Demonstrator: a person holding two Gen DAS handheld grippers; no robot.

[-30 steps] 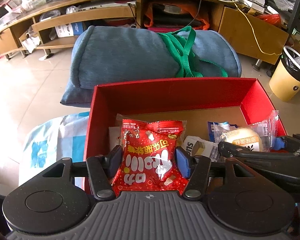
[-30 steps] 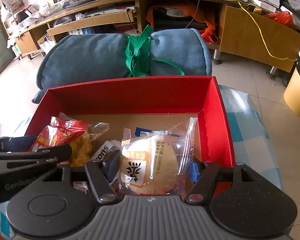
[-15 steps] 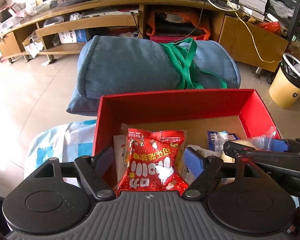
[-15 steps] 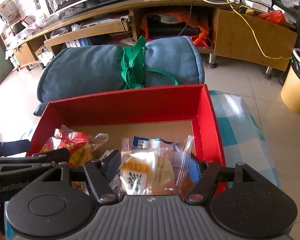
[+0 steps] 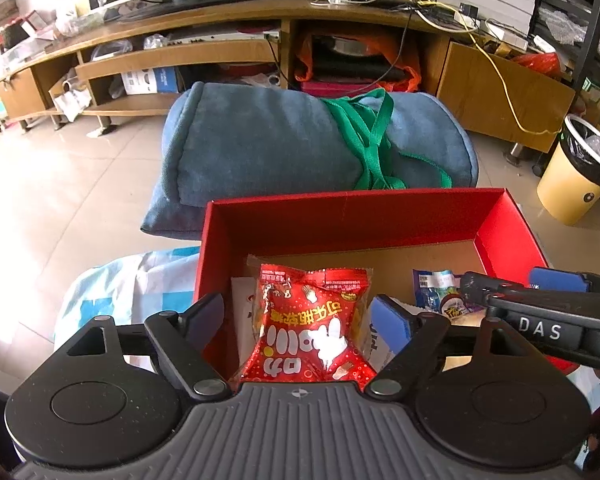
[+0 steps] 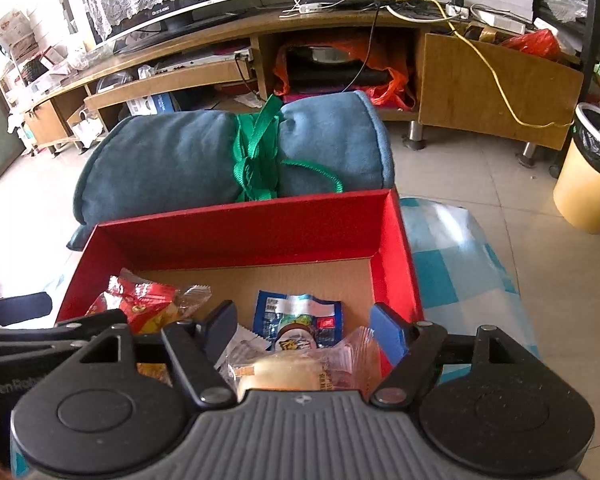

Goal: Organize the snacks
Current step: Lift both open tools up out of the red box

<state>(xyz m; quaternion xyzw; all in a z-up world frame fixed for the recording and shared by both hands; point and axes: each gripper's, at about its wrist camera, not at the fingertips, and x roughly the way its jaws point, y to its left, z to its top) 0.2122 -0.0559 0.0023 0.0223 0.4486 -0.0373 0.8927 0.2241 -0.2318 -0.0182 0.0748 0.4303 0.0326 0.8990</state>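
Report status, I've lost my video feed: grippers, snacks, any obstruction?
Left hand-held gripper open, red snack packet loose between its fingers. Right hand-held gripper open over clear-wrapped bun. Both snacks inside red box. No obstruction seen.

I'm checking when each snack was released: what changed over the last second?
Both grippers let go. The left gripper opened off the red foil snack packet; the right gripper opened off the clear-wrapped bun. Both drew back, jaws wide. Both snacks lie in the red cardboard box, which stayed put.
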